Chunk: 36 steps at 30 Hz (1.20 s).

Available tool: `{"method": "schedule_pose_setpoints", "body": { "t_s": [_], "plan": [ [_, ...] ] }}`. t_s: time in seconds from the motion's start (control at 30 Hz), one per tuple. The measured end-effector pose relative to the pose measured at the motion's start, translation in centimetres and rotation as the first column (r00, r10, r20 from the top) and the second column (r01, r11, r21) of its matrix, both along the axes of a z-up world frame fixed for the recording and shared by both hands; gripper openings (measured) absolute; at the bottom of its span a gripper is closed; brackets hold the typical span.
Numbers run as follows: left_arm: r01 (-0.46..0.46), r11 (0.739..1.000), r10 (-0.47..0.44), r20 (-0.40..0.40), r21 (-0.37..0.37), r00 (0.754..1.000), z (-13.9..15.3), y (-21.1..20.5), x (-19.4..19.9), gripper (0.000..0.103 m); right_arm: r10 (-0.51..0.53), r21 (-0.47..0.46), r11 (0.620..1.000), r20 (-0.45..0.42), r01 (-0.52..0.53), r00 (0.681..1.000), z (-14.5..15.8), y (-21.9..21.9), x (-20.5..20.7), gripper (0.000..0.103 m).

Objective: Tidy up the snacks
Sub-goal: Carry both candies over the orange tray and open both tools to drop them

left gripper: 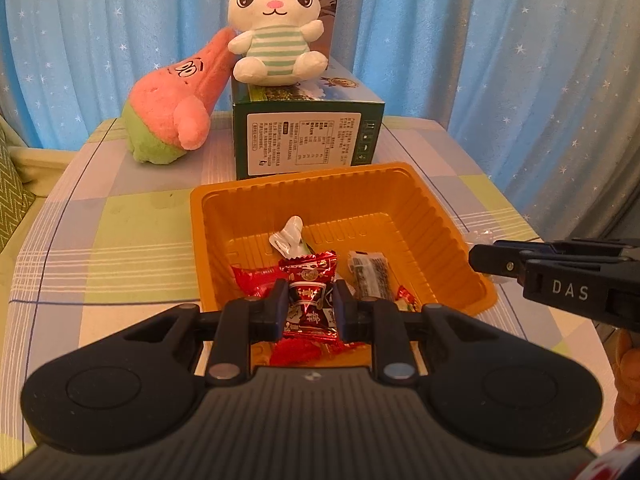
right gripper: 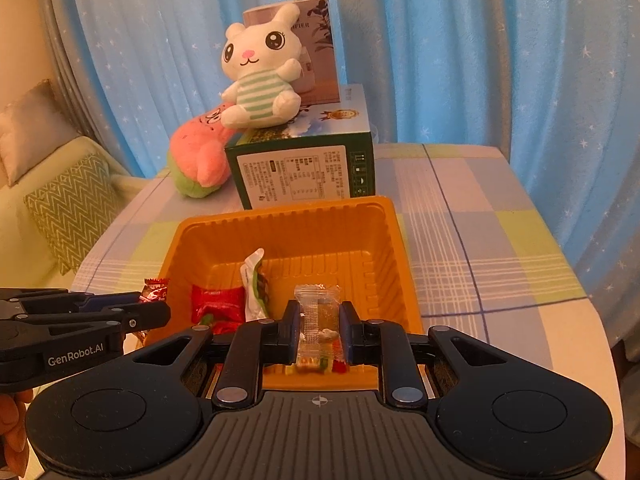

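Left gripper [left gripper: 308, 306] clamps a red candy [left gripper: 308, 300] and right gripper [right gripper: 320, 330] a clear-wrapped sweet [right gripper: 318, 320], both above the orange tray [left gripper: 432, 216]. The wrappers look light, crinkly, slippery; mid-body grip seems best.

An orange tray [left gripper: 440, 216] with ribbed walls sits on the checked worktop [left gripper: 120, 240], open side up. Inside lie a white-and-green packet [left gripper: 290, 234], a dark packet [left gripper: 370, 272] and a red packet [left gripper: 254, 280]. A red sweet [left gripper: 310, 300] is pinched upright above the tray's near edge; so is a clear sweet [right gripper: 319, 320].
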<state>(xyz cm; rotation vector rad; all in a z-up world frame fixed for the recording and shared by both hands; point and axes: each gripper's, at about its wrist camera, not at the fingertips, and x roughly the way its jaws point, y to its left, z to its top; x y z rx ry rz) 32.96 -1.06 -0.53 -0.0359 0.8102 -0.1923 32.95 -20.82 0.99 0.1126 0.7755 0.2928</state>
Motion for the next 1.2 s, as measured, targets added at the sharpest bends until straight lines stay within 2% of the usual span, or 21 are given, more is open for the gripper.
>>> {"method": "schedule_pose_setpoints", "body": {
  "t_s": [0.47,0.9,0.97,1.03,1.2],
  "plan": [
    [0.007,1.000,-0.007,-0.028,0.007,1.000,-1.2,0.5,5.5,0.021,-0.004,0.000,1.000,-0.036,0.004,0.999,-1.5,0.0,5.5,0.021],
    [0.017,1.000,-0.016,-0.060,0.017,0.998,-2.9,0.1,8.1,0.022,-0.003,0.004,1.000,-0.055,0.003,0.998,-2.6,0.0,7.2,0.021],
    [0.004,1.000,-0.003,-0.063,0.008,0.998,-3.0,0.4,8.2,0.033,-0.005,0.005,1.000,-0.058,0.005,0.998,-2.6,-0.1,7.2,0.021],
    [-0.004,1.000,0.004,-0.058,0.002,0.998,-3.0,0.7,8.0,0.037,-0.005,0.005,1.000,-0.060,0.006,0.998,-2.8,-0.2,7.2,0.021],
    [-0.007,1.000,0.007,-0.054,0.013,0.999,-3.0,1.4,7.5,0.039,-0.006,0.008,1.000,-0.072,0.006,0.997,-3.1,-0.3,7.2,0.021]
  ]
}}
